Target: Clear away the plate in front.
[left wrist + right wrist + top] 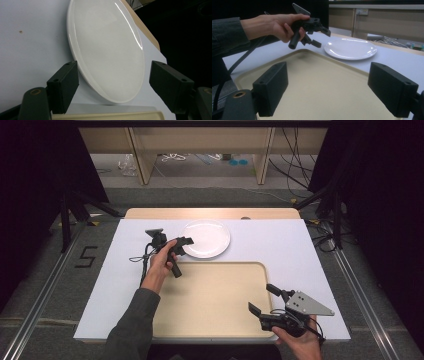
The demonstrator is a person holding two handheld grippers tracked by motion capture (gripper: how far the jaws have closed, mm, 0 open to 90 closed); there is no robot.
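Note:
A white plate (206, 238) lies empty on the white table cover, just beyond a beige tray (210, 300). My left gripper (182, 245) hovers at the plate's left rim, open. In the left gripper view the plate (107, 50) sits between the wide-apart jaws of that gripper (117, 85), and neither pad presses on it. My right gripper (263, 299) rests at the tray's near right corner, open and holding nothing. The right gripper view looks between its jaws (332, 87) across the bare tray (324, 80) to the plate (350, 48) and the left gripper (319, 37) held in a hand.
The white cover (300, 255) spreads over a wooden table whose far edge (210, 213) shows behind the plate. Beyond it stand wooden shelf legs (142, 160) and loose cables (295, 165). A floor mark "5" (86, 256) lies to the left.

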